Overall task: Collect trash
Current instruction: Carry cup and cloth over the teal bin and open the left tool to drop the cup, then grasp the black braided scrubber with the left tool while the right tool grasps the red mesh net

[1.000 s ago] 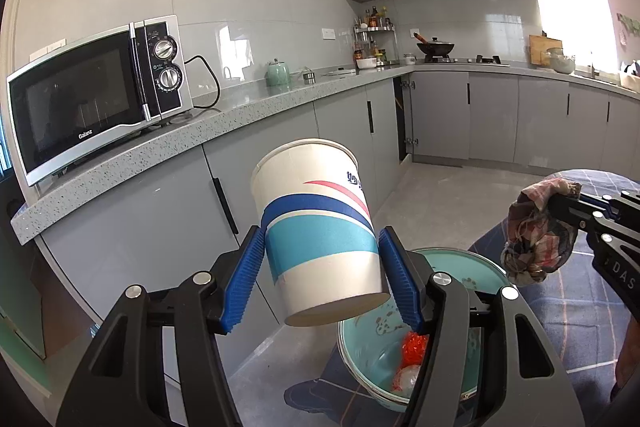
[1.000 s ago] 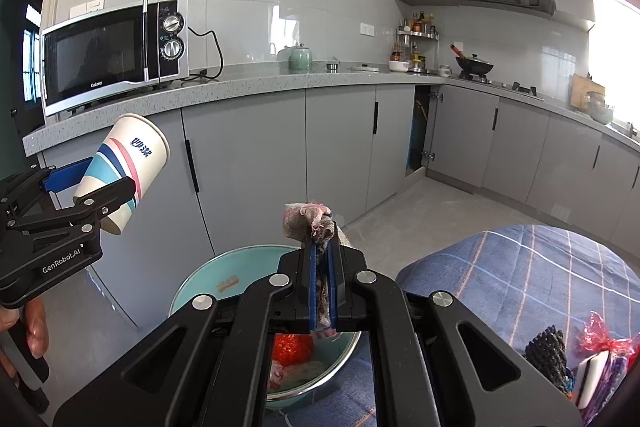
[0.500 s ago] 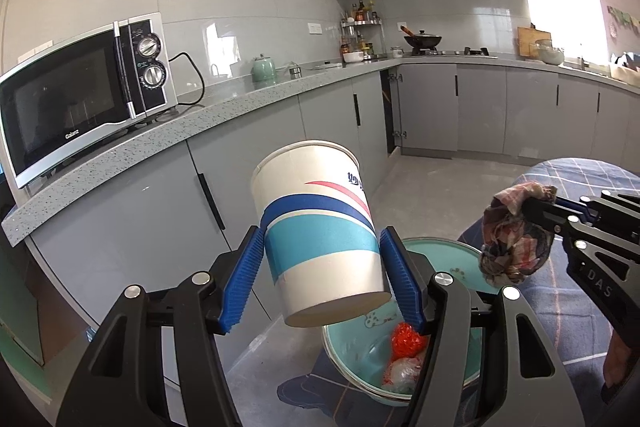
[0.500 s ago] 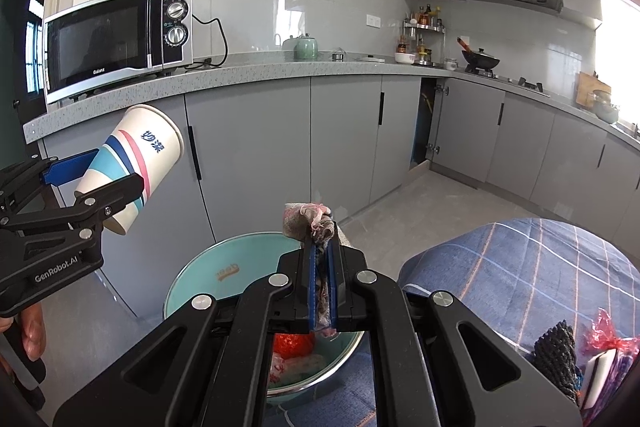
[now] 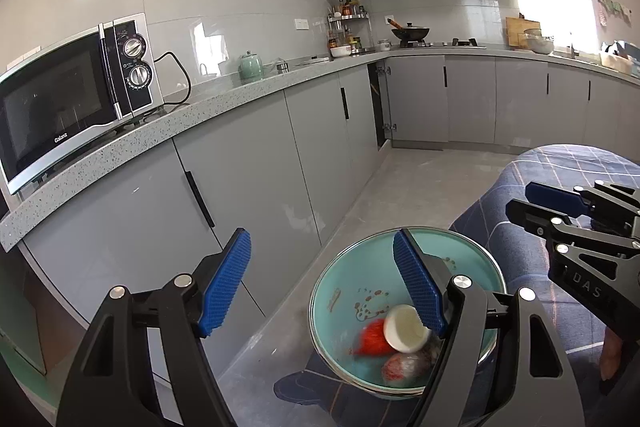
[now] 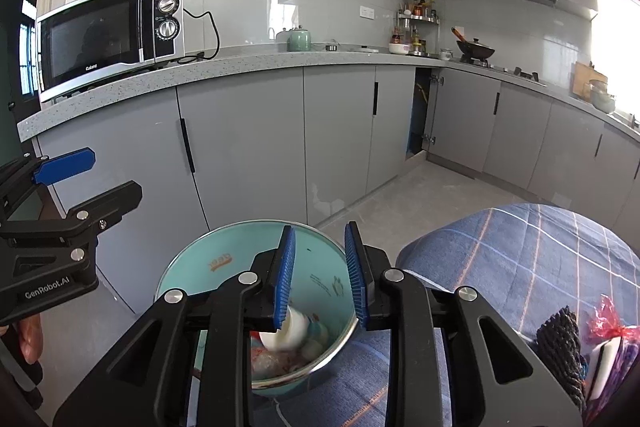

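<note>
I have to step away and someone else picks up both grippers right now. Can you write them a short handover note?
Left gripper: open, empty; its jaws have just been opening.
Right gripper: open, empty; its jaws have just been opening, nothing between them.
Both hang over the teal bin, which stands beside the blue plaid cloth.
Done: the paper cup and the rag are released; the cup lies in the bin with red trash. The rag is hard to make out down there.
Left: a dark knitted item and a red plastic bag lie on the plaid cloth at the right gripper's side, apparently next to collect.
</note>
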`<action>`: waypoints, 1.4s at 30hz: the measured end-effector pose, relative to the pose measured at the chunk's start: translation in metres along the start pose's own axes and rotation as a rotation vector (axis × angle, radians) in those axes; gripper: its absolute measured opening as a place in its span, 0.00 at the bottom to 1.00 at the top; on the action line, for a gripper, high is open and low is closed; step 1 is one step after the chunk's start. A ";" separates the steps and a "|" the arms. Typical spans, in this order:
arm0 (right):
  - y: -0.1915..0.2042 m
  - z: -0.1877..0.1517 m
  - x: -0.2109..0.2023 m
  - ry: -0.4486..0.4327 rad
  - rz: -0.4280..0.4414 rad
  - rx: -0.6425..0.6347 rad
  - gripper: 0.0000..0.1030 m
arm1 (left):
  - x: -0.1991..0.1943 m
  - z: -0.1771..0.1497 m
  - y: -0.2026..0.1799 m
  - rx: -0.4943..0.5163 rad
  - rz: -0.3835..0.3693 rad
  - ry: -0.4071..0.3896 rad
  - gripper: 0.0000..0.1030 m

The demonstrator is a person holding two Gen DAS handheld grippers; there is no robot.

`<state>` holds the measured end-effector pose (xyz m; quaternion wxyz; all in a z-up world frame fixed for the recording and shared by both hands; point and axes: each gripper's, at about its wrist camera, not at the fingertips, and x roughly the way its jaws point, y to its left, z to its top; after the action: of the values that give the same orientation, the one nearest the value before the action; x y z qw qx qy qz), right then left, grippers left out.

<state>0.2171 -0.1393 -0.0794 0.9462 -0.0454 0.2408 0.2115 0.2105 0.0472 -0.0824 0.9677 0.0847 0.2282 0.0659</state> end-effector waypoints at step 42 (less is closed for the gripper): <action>-0.267 -0.130 -0.203 0.069 -0.598 0.355 0.45 | -0.035 0.008 -0.269 0.273 -0.387 -0.018 0.81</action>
<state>0.1120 -0.4824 -0.1019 0.9507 0.0442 0.2816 -0.1220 0.2073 -0.2225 -0.1125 0.9438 0.1702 0.2384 -0.1531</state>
